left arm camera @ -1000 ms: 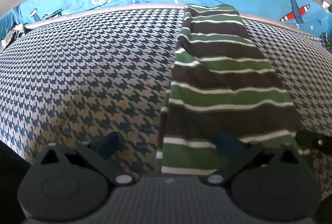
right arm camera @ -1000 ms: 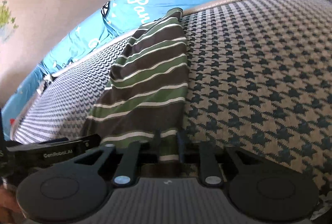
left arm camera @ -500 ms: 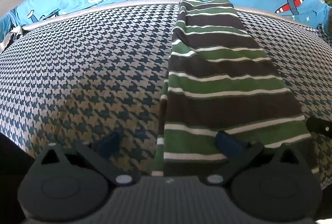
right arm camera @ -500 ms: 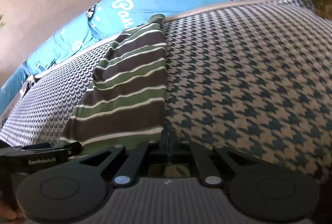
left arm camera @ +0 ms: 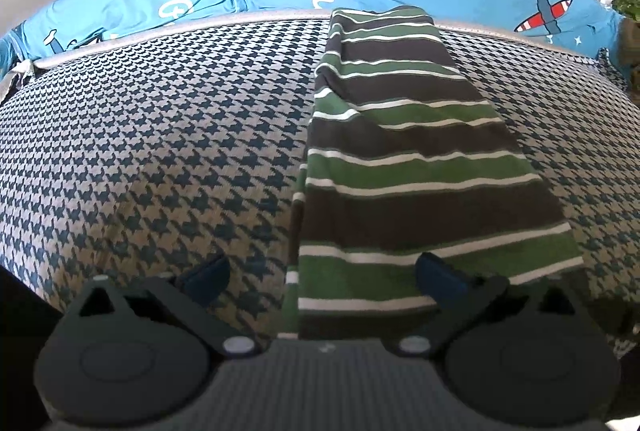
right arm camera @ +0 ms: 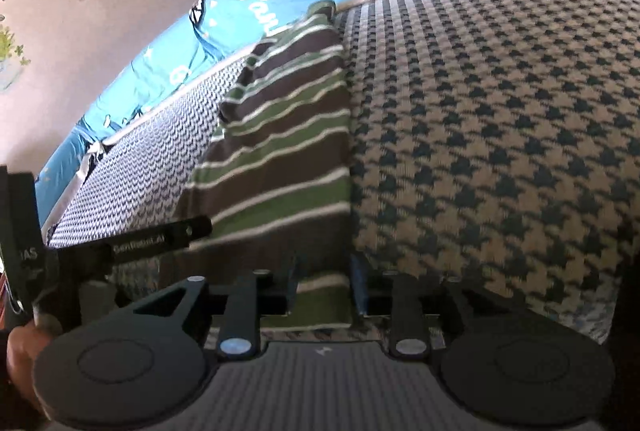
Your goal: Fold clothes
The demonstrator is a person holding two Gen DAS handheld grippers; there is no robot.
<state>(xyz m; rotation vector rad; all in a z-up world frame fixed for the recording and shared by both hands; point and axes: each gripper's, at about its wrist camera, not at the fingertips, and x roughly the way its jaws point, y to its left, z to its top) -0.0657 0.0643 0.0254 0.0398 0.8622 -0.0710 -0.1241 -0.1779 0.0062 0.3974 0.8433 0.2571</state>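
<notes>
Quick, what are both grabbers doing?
Left gripper: open, holding nothing.
Right gripper: striped shirt between its fingers; grip cannot be told.

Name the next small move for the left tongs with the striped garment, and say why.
Probably shut the left tongs on the near hem of the striped garment. They stand open astride its left edge, gripping nothing, while the right tongs have the hem's right corner between their fingers. With both corners held, the long strip on the houndstooth cover could be lifted and folded away.

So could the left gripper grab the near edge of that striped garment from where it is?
Probably yes. The left gripper is open, straddling the near-left corner of the striped garment, nothing lying between them.
</notes>
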